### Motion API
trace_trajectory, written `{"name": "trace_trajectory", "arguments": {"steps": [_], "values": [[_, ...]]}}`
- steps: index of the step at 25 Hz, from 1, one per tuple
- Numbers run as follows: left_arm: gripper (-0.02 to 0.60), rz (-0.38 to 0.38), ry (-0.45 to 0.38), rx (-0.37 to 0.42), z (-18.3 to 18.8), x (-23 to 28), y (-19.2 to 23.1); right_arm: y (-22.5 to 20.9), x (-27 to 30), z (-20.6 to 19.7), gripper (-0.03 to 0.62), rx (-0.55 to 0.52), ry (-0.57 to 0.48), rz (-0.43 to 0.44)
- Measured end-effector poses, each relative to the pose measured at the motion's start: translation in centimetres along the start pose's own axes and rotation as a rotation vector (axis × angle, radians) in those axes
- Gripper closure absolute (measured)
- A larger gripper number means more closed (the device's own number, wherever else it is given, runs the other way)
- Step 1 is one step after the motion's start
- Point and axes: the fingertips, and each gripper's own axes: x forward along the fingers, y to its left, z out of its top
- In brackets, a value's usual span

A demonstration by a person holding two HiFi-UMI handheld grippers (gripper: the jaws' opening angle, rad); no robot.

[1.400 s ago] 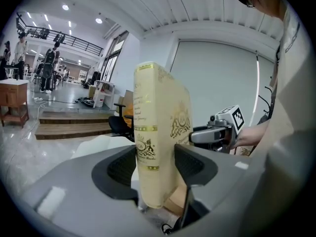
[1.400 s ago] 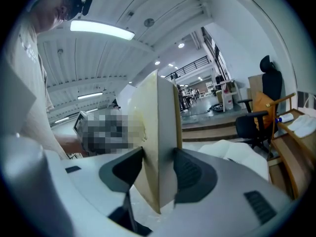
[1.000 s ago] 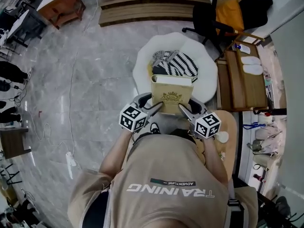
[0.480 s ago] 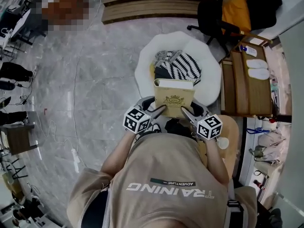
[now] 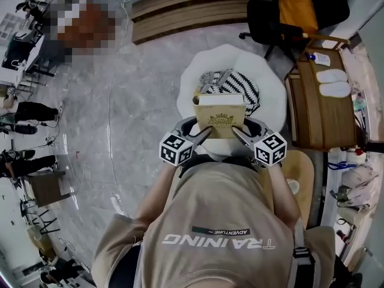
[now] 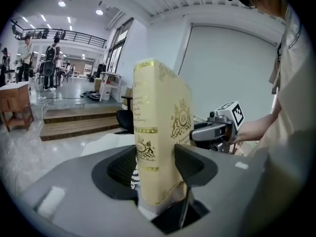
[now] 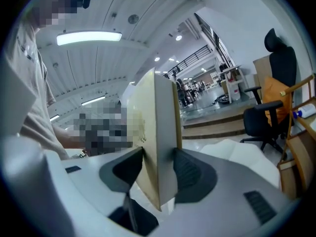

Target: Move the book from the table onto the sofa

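Book [image 5: 219,114] hangs in the air, held upright between both tools just in front of the person's chest. On the left, the left tool [image 5: 202,134] has its jaws clamped on the book's left edge. On the right, the right tool [image 5: 238,133] pinches the opposite edge. Just beyond stands the white sofa [image 5: 273,95], with a striped cushion [image 5: 234,84] on it. This looks like the carry step. Next, the book needs lowering onto the near seat, with both tools releasing together.

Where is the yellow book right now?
In the head view the book is in the middle, held by the left gripper and the right gripper at its sides, over the near edge of the white sofa, beside the striped cushion.
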Motion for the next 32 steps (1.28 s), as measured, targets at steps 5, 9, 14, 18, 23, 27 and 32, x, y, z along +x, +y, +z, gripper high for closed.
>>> {"name": "trace_trajectory", "arguments": {"steps": [5,9,14,18,23,27,32], "values": [[0.334,-0.013,-0.008,0.005,0.8,1.8,-0.1,-1.7,-0.5,0.7,0.393,-0.021,0.005,-0.021],[0.334,-0.046,-0.005,-0.003,0.8,2.7,-0.4,-2.2,-1.2,0.6,0.393,-0.013,0.015,-0.052],[0.334,-0.081,0.038,-0.028,-0.8,3.8,-0.5,-2.8,-1.3,-1.4,0.395,0.05,0.044,-0.083],[0.334,-0.113,0.096,-0.078,-2.9,4.3,0.2,-3.0,-0.5,-3.3,0.395,0.11,0.083,-0.099],[0.334,-0.145,0.161,-0.143,-6.5,5.2,1.6,-3.4,1.3,-6.8,0.395,0.186,0.147,-0.108],[0.334,-0.169,0.217,-0.198,-10.8,7.3,3.2,-4.9,3.1,-11.1,0.395,0.255,0.219,-0.117],[0.334,-0.195,0.302,-0.273,-17.5,10.6,5.2,-7.4,5.7,-17.7,0.396,0.325,0.326,-0.127]]}}
